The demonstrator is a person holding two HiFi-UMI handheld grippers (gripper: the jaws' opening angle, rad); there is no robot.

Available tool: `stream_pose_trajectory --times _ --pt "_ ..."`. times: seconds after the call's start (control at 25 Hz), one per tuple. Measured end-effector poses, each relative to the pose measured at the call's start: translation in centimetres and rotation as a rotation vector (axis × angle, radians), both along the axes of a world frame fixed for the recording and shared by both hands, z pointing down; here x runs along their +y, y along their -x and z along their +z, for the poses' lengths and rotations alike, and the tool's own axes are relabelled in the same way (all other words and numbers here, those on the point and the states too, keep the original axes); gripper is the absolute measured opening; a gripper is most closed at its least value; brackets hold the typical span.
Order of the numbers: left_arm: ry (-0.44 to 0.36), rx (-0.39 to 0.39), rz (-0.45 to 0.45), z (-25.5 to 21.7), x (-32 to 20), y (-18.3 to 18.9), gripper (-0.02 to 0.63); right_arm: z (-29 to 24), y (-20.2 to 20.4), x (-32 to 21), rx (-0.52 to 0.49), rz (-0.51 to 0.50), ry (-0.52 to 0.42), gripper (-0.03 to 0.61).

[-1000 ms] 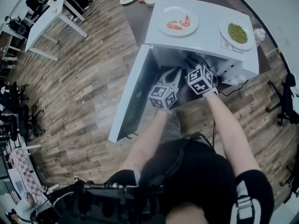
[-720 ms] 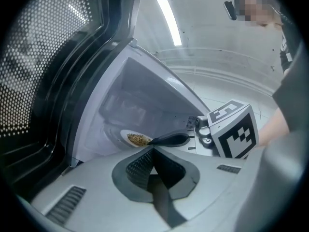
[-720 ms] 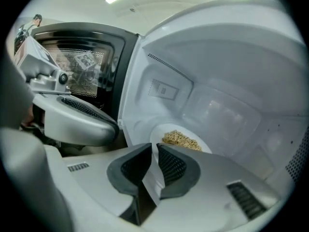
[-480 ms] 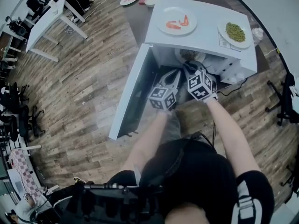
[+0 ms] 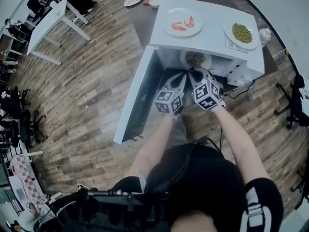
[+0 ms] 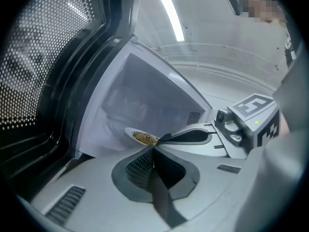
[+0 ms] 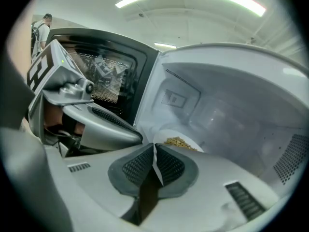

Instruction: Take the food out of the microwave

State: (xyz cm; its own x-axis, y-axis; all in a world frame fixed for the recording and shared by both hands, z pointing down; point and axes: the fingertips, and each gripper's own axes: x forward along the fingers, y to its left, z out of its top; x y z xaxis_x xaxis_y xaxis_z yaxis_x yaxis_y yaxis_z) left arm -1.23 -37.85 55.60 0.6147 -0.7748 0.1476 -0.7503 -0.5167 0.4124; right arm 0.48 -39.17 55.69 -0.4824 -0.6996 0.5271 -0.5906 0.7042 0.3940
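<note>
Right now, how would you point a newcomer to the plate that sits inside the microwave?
Start at the white microwave with its door swung open. A shrimp plate and a pea plate rest on its roof; a third plate sits below them in the open cavity. Alone of the three, it carries brownish grains.

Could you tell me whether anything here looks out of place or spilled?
Nothing looks spilled or damaged. The one oddity: two plates, the shrimp plate and the peas plate, stand on top of the microwave, the latter close to its right edge.
</note>
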Motion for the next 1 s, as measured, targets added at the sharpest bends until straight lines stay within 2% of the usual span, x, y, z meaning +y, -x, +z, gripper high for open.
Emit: stream_pose_trajectory --times 0.08,0.16,0.36,0.64,0.72,0.84,1.0 --pt "0.011 0.003 0.002 0.2 0.0 -0.1 0.024 0.2 -0.1 0.4 -0.003 -0.001 -0.005 0.025" --pt "0.025 0.007 0.002 0.6 0.1 -0.1 0.069 -0.1 -0.2 0.7 0.003 -0.008 -0.030 0.015" --pt "0.041 0.011 -0.009 1.0 0.0 0.0 0.067 0.3 -1.2 1.1 0.085 -0.030 -0.066 0.123" --pt "0.082 0.035 -0.003 1.2 -0.4 -0.2 0.069 2.0 -3.4 0.4 0.288 0.009 -0.133 0.123" --pt "0.113 0.057 -0.003 1.3 -0.5 -0.3 0.086 1.8 -3.5 0.3 0.322 0.002 -0.170 0.083" --pt "0.154 0.097 0.001 1.6 -0.5 -0.4 0.115 1.7 -3.3 0.6 0.363 -0.030 -0.222 0.071" --pt "0.191 0.148 0.001 2.0 -0.6 -0.6 0.119 1.6 -3.2 1.3 0.370 -0.055 -0.265 0.064"
